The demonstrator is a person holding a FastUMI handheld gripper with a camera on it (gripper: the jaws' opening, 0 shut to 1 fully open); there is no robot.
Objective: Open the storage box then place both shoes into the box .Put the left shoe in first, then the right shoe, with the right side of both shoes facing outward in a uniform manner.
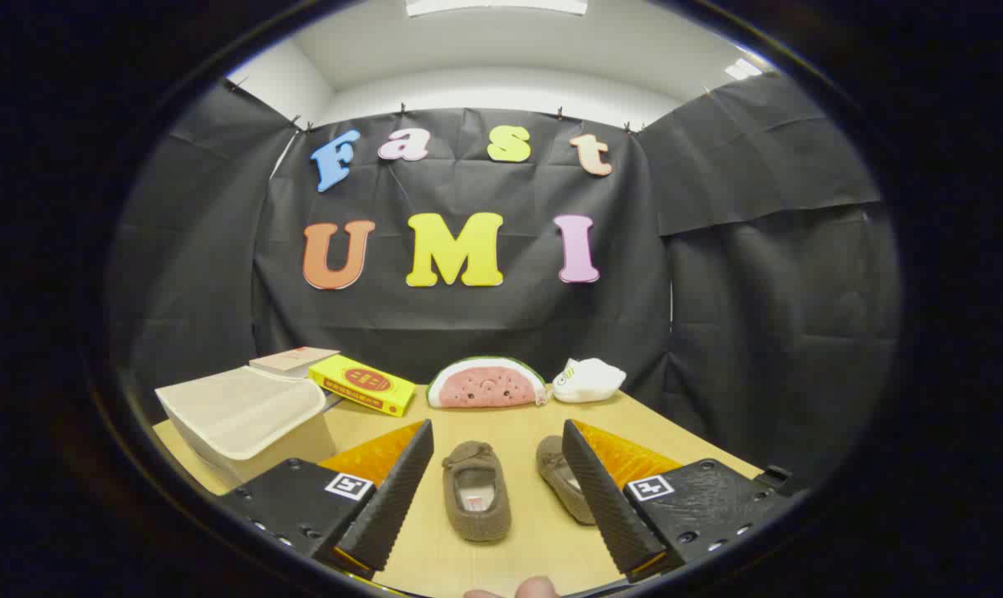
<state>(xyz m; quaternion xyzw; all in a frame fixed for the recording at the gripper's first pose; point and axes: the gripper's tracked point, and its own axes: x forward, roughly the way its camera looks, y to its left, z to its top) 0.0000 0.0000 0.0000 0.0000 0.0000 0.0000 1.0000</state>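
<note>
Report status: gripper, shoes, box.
Gripper open, holding nothing. Brown shoe between fingers, second shoe against one finger. Storage box closed. Nothing blocking.

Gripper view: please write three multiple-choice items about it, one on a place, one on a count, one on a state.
1. Where is the storage box?
A. left of the shoes
B. behind the watermelon toy
C. between the gripper fingers

2. How many brown shoes are on the table?
A. one
B. two
C. three

3. The gripper is:
A. shut on a shoe
B. shut, empty
C. open

Answers:
1 A, it stands left of the shoes.
2 B, left shoe and right shoe lie side by side.
3 C, its fingers stand wide apart, holding nothing.
</note>
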